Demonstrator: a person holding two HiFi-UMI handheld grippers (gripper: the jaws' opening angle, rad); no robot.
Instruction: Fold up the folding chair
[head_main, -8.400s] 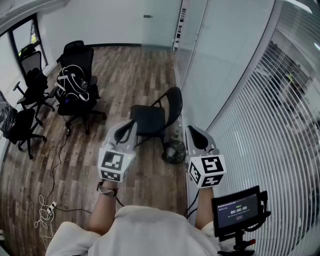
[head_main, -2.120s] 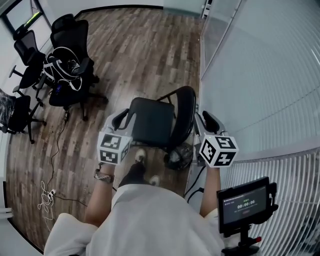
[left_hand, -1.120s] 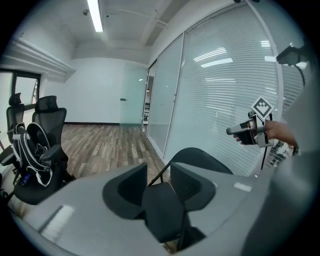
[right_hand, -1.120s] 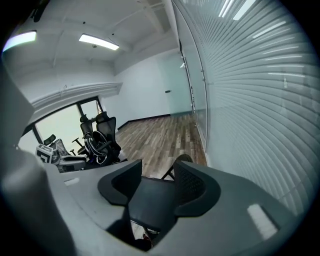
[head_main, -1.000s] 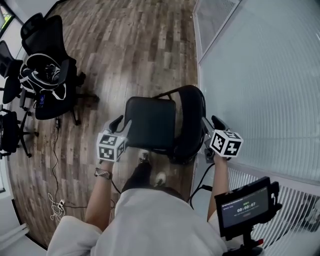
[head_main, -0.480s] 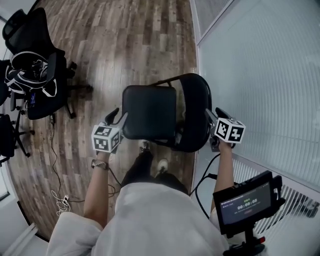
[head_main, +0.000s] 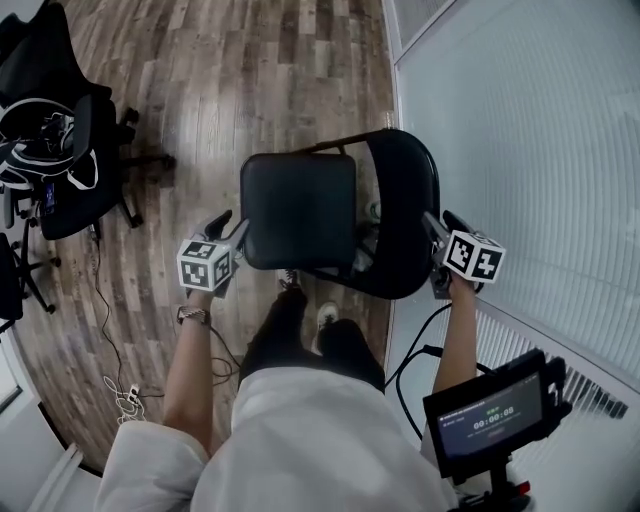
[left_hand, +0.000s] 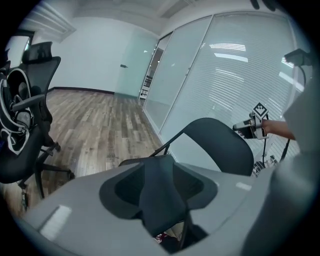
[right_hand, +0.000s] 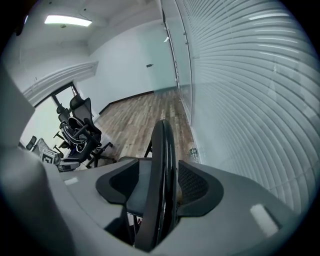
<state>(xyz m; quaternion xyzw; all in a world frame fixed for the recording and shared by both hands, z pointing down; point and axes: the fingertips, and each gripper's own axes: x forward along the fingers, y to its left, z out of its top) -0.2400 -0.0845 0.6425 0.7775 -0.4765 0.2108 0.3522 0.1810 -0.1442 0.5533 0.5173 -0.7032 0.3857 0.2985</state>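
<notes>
The folding chair (head_main: 300, 205) stands open on the wood floor (head_main: 280, 60). The glass wall (head_main: 520, 120) is just beside its backrest (head_main: 405, 215).

The left claw (head_main: 230, 226) is at the seat edge farthest from the backrest. Its jaws have just been opening and are spread, with the seat edge between them. I do not think they squeeze it yet.

The right claw (head_main: 443, 221) is at the top rim of the backrest. Its jaws have just been opening too and are spread wide, with the rim between them and a gap on each side.

The job now looks like getting a good hold. Slide each claw further on so the pads sit deep, then close tight. Hold the backrest still and lift the seat up toward it slowly, so the chair does not tip at the glass wall.
</notes>
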